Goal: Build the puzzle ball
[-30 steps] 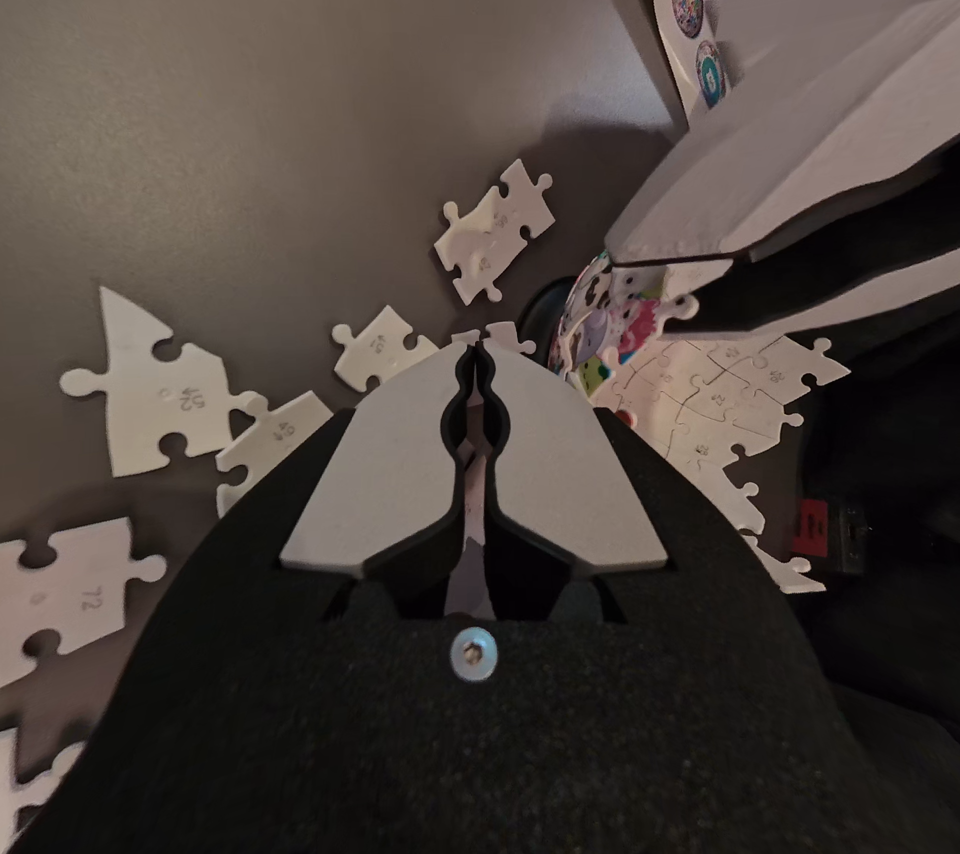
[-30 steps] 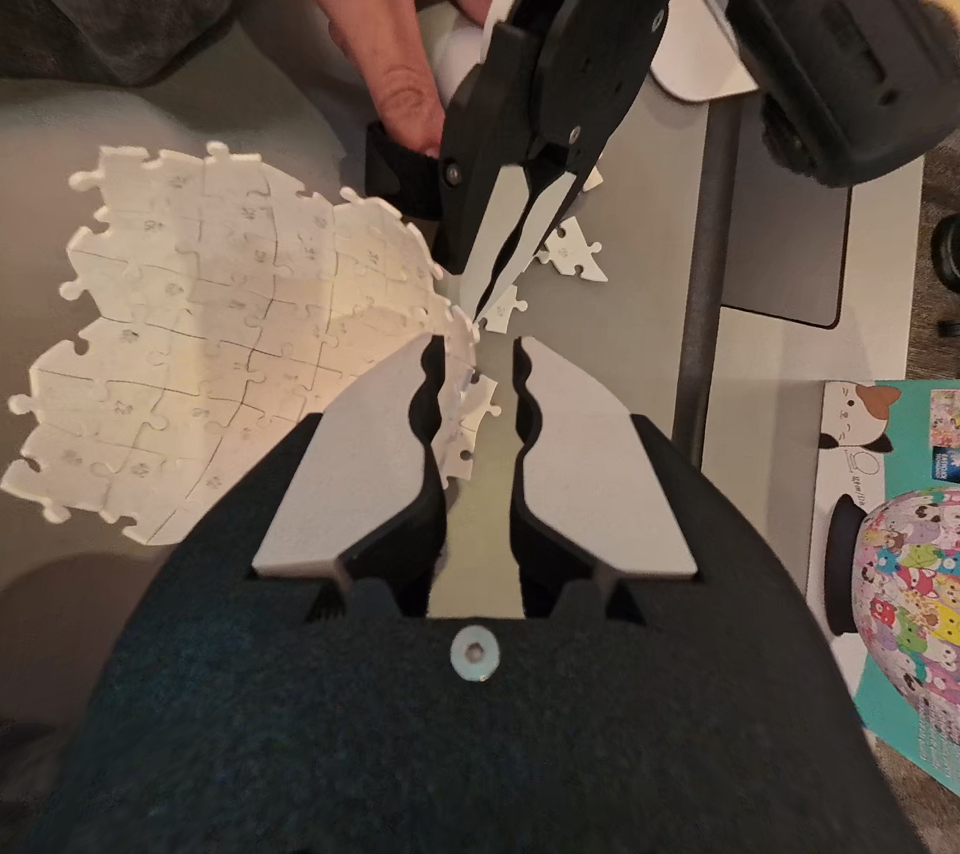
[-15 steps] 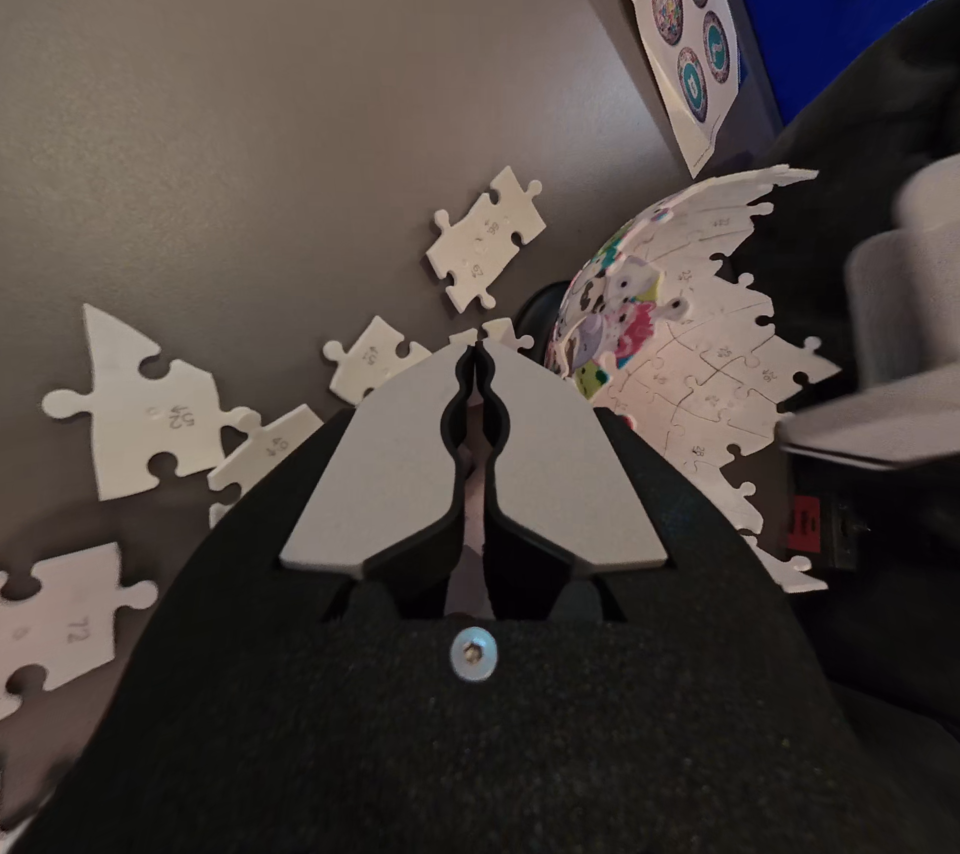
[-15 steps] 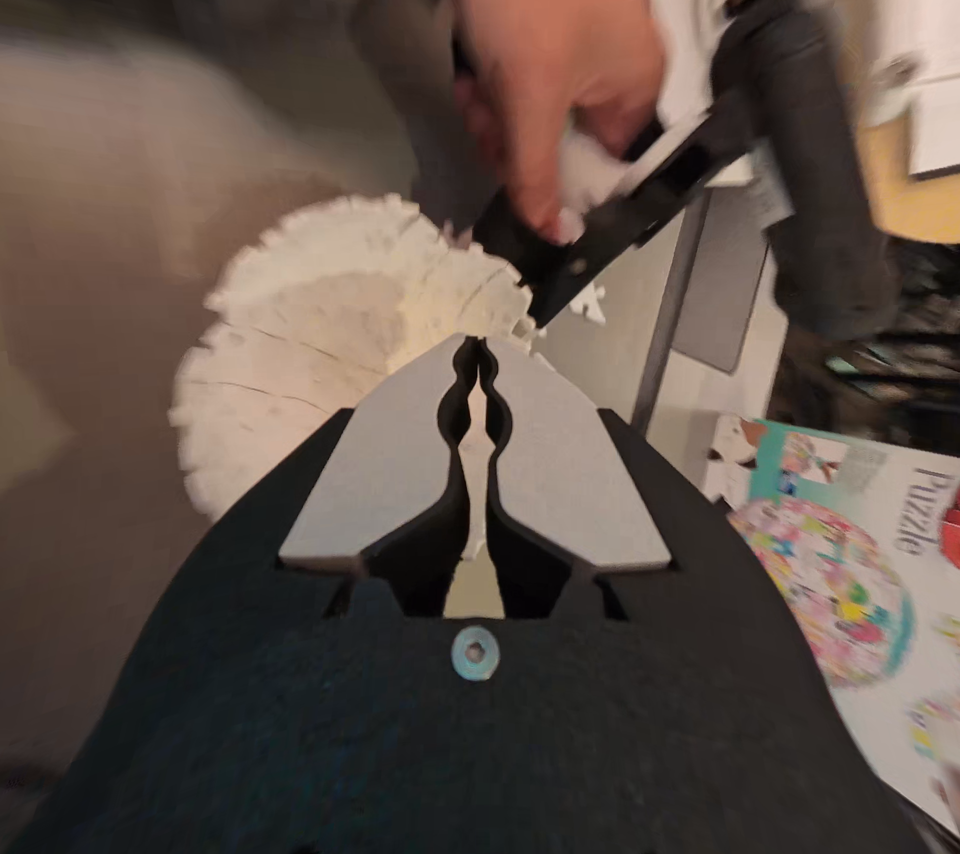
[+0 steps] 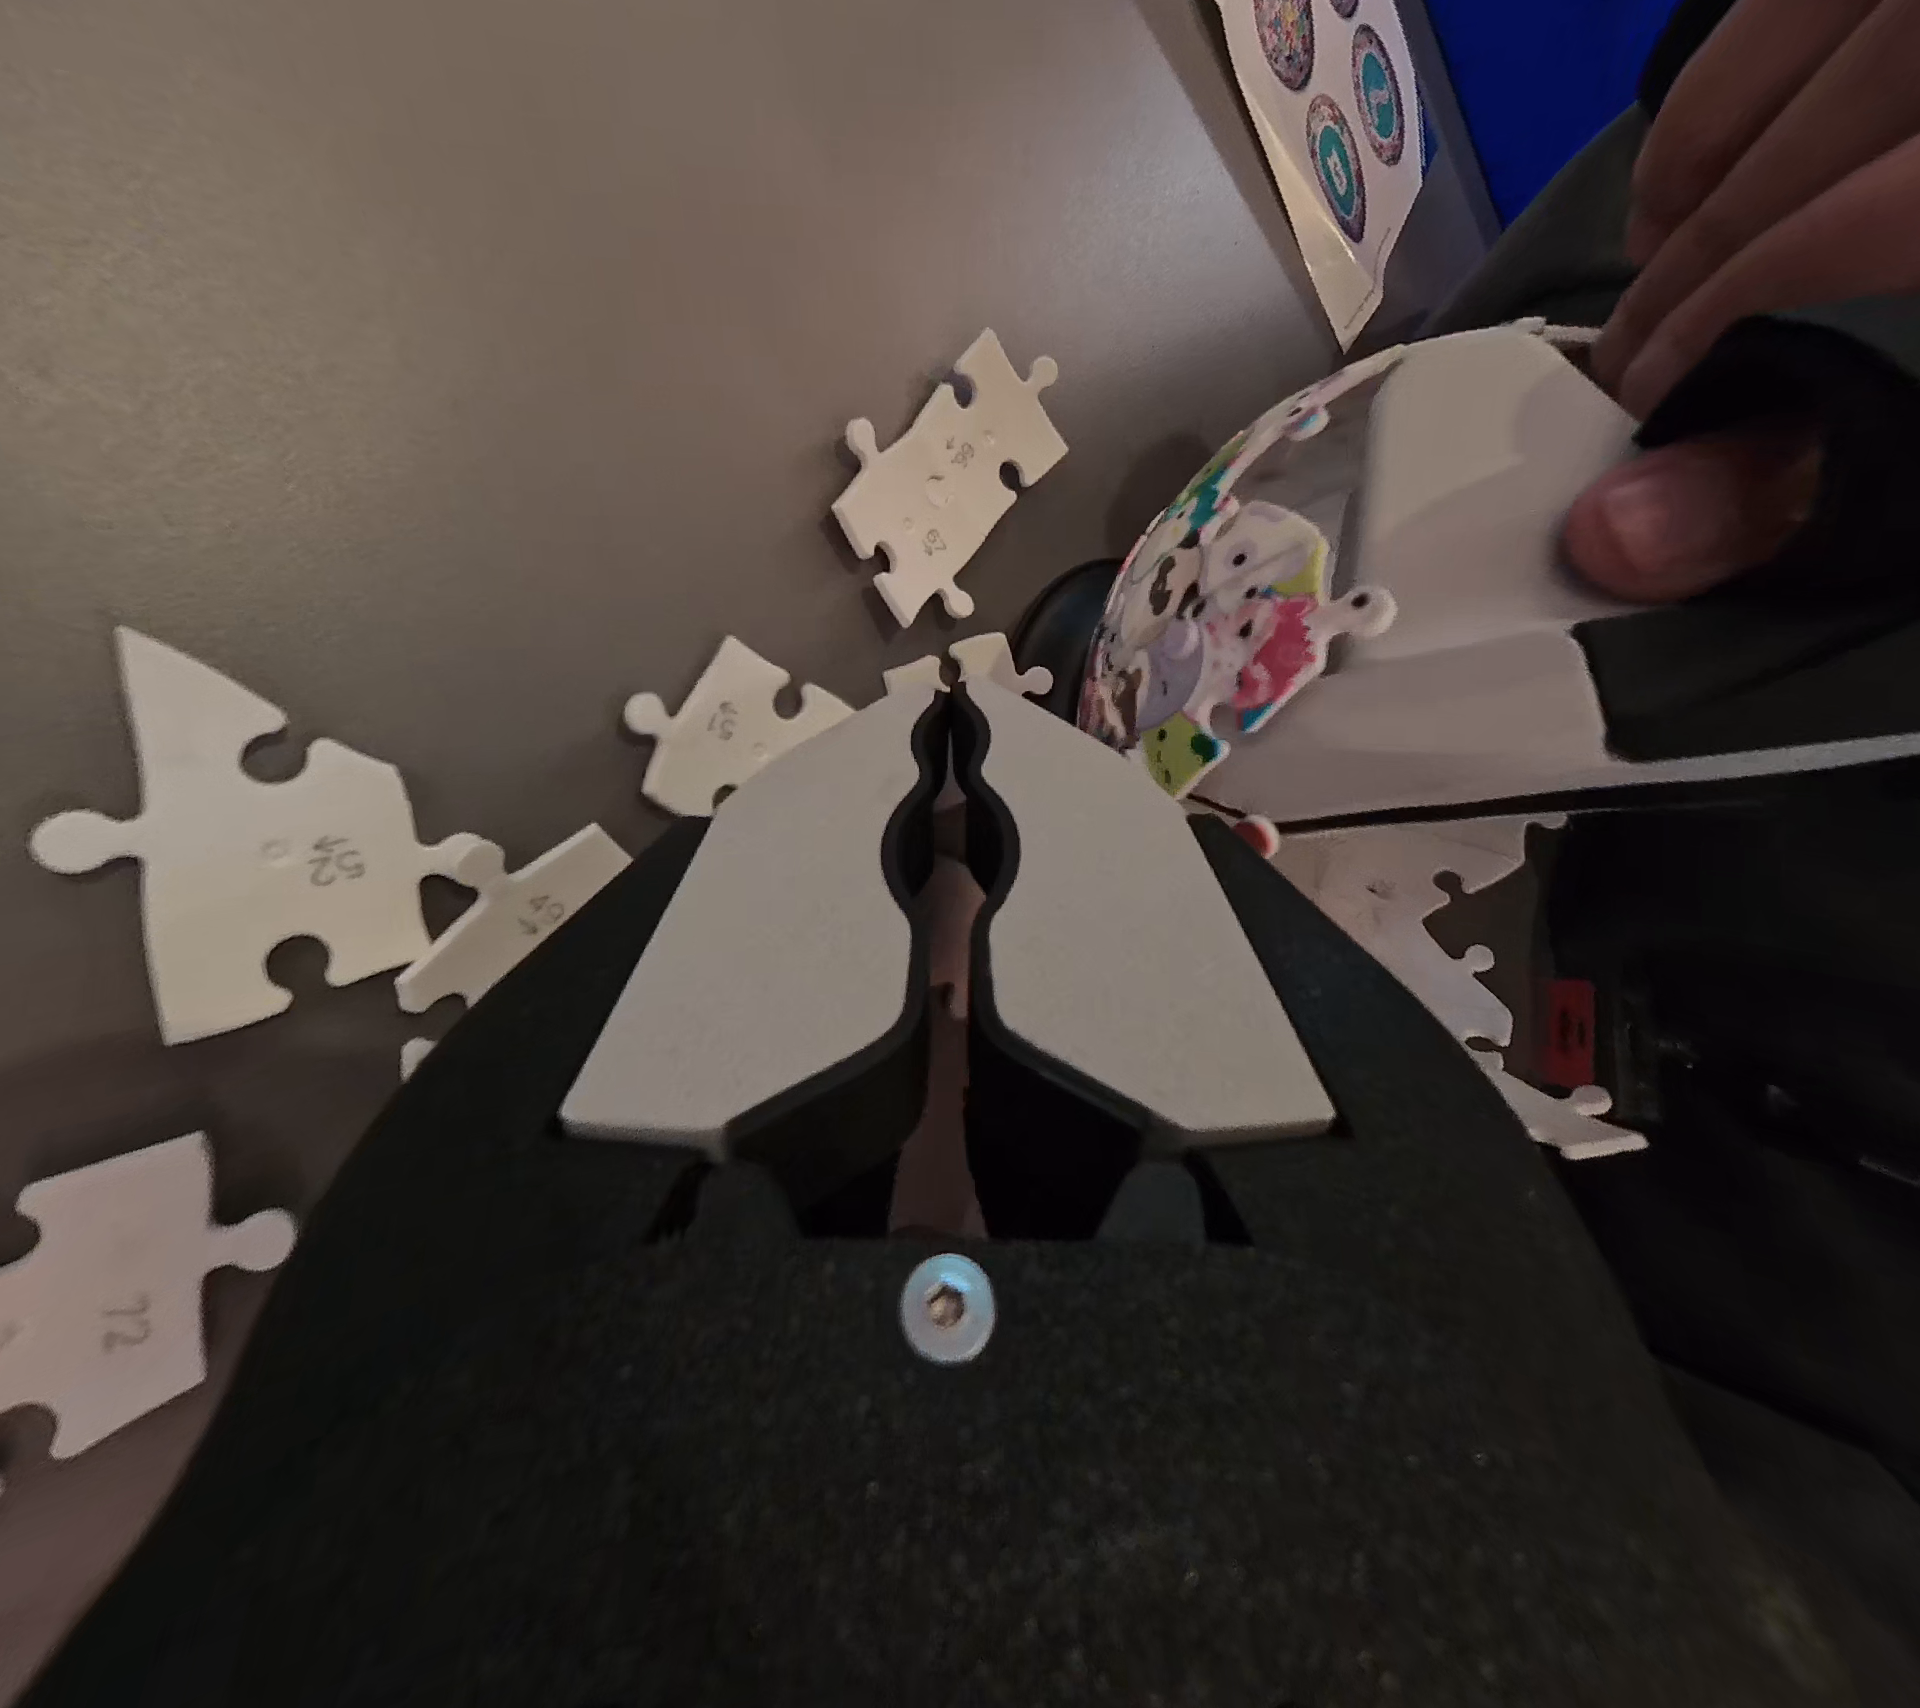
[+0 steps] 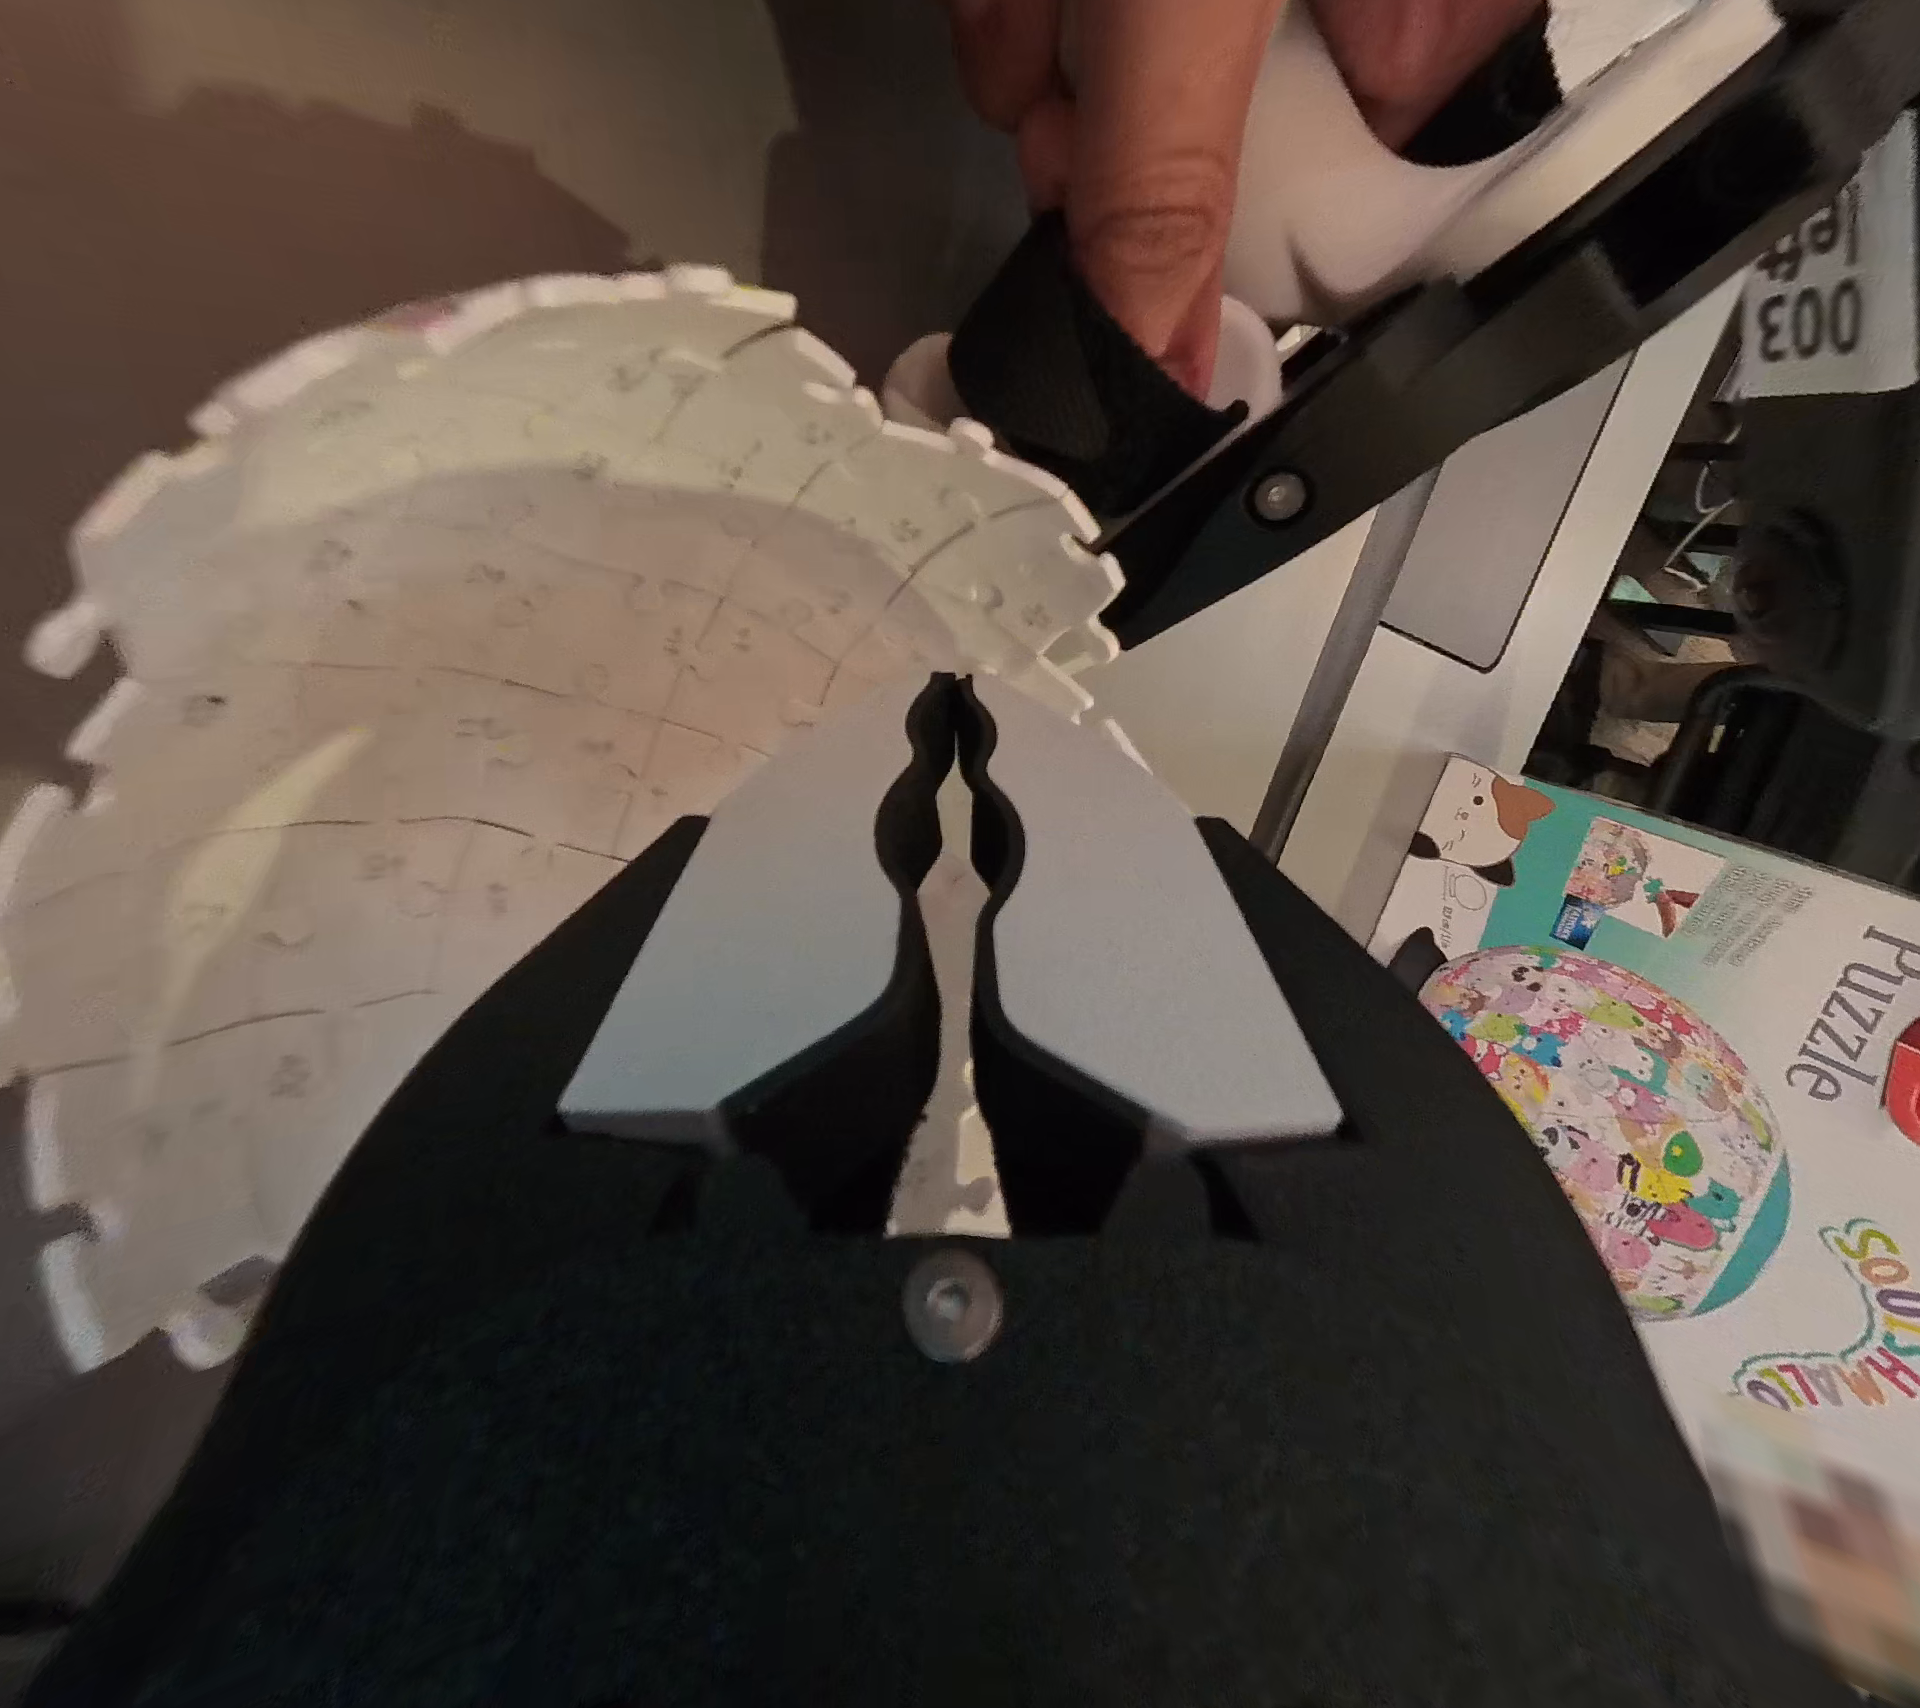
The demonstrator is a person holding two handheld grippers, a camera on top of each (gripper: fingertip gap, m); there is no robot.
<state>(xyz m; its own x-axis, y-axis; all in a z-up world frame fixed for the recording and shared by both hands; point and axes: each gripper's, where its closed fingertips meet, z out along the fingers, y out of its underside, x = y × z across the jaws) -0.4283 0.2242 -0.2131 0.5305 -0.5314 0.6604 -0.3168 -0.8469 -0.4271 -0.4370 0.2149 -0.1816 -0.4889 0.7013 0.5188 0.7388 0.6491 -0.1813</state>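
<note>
A partly built puzzle ball (image 6: 436, 723) fills the left half of the right wrist view: a curved shell of joined white pieces, seen from its pale inner side, with a ragged, knobbed edge all round. It is a broad bowl-shaped section, not a closed sphere, so by this showing a good share of the build is done and a good share is left.

The right hand-held gripper (image 6: 951, 702), at the centre of that view, has its jaws pressed nearly together on the shell's near edge, a sliver of white piece showing between them. It appears to be pinching the shell.

In the left wrist view the same shell (image 5: 1205, 650) sits at the right of centre, showing its colourful printed outer face.

The left hand-held gripper (image 5: 951, 702), at the centre of its own view, is pressed together at the tips; whether a piece is caught between them cannot be told. In the right wrist view its black tip reaches in from the upper right to the shell's edge, held by a hand (image 6: 1195, 27).

Loose white pieces still lie face down on the grey surface (image 5: 468, 152): a joined pair (image 5: 951, 505) above centre, a single piece (image 5: 727, 733) just left of the gripper tips, a large wedge-shaped piece (image 5: 249, 837) at the left, and another (image 5: 104, 1284) at the lower left. These remain to be fitted.

The puzzle box (image 6: 1662, 1087) lies at the lower right of the right wrist view, and a printed sheet (image 5: 1309, 6) at the upper right of the left view.
</note>
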